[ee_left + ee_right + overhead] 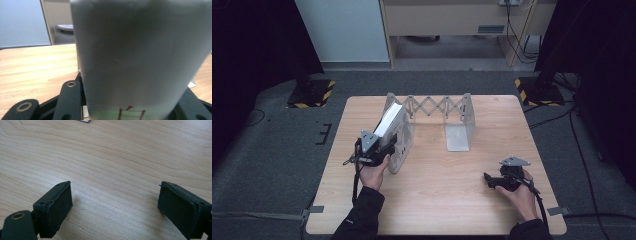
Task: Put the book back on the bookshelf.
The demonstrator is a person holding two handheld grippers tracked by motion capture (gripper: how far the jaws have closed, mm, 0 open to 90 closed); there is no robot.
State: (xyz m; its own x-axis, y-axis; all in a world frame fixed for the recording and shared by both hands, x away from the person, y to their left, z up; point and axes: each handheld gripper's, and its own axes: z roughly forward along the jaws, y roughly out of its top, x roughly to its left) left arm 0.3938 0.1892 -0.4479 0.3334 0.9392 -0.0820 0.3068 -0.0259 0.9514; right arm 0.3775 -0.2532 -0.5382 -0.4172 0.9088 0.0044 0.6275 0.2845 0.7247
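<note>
On the table (452, 185), left gripper (384, 150) clamps a blurred white book (140, 57); right gripper (115, 207) gapes.

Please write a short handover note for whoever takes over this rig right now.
Left gripper: shut on the white book, which leans against the left end plate of the expanding metal book rack.
Right gripper: open, holding nothing, low over the wooden table at the near right.
Done: the book is at the rack.
Left: probably stand the book upright, then release it.
</note>
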